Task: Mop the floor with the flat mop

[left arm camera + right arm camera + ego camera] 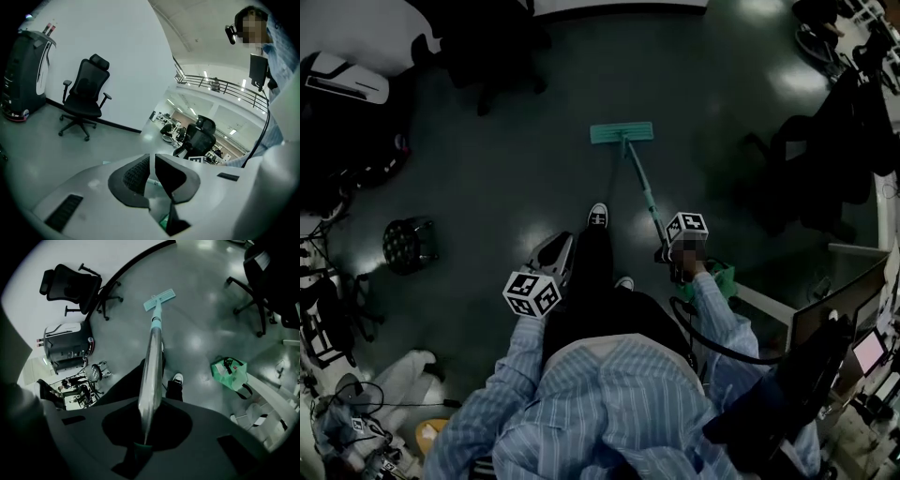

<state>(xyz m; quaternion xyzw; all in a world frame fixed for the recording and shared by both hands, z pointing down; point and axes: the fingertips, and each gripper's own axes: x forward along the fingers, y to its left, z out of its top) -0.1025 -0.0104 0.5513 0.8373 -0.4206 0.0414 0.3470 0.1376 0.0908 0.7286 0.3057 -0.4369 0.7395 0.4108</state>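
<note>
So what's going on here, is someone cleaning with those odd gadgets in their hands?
A person in a striped shirt stands with a two-jaw gripper in each hand rather than using bare hands. The right gripper is clamped on the pole of a flat mop, whose green head lies flat on the dark floor ahead of their feet. The left gripper is off to the side, away from the mop, its jaws close together and holding nothing.
</note>
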